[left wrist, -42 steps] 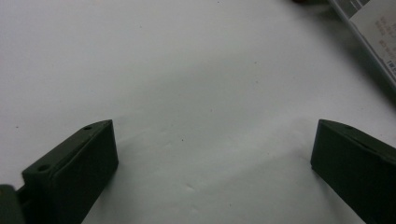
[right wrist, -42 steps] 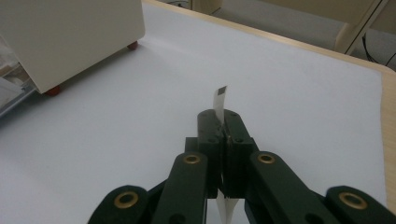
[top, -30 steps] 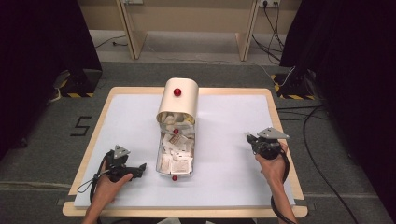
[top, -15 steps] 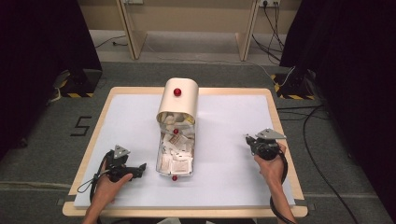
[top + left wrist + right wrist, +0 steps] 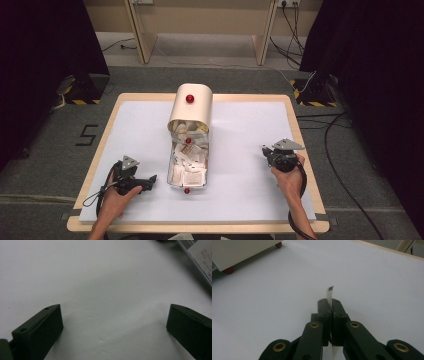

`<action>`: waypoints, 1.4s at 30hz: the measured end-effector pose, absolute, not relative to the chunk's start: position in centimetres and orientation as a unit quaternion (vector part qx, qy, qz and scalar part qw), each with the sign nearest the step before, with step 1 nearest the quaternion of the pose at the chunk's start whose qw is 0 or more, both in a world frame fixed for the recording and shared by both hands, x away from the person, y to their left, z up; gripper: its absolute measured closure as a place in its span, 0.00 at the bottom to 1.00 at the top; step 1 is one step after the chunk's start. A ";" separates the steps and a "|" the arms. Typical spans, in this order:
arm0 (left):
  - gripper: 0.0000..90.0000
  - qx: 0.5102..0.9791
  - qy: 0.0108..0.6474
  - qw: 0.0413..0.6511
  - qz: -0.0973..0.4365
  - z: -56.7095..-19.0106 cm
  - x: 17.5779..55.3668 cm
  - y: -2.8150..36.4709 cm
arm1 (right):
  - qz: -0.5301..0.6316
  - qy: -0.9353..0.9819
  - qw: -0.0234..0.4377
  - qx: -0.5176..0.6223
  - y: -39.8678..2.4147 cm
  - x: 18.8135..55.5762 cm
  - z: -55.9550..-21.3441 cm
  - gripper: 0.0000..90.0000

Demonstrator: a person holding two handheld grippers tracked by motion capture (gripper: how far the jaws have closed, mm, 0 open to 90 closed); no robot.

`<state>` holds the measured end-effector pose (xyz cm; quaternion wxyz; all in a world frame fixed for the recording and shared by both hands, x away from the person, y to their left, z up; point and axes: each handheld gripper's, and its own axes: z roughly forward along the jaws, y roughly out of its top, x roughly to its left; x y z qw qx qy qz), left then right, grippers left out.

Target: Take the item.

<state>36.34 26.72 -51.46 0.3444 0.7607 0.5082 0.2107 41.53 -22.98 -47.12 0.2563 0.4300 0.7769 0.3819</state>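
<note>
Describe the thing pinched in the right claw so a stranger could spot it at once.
Start at the white mat on the table, right of the cream box. The right claw is shut on a thin paper strip, which stands edge-up with a dark tip, unlike the packets heaped in the tray.

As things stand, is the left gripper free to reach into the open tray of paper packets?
Probably yes. The left gripper lies open on the table just left of the tray, nothing stands between them, and the tray's top is uncovered.
</note>
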 end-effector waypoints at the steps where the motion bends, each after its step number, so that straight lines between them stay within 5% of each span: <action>1: 0.00 0.761 0.508 0.344 0.211 -51.5 36.3 26.7 | 0.382 0.777 0.256 0.430 -23.0 41.5 -47.2 0.98; 42: 0.00 0.761 0.508 0.344 0.211 -51.5 36.3 26.7 | 0.376 0.786 0.244 0.426 -22.3 41.7 -47.7 0.93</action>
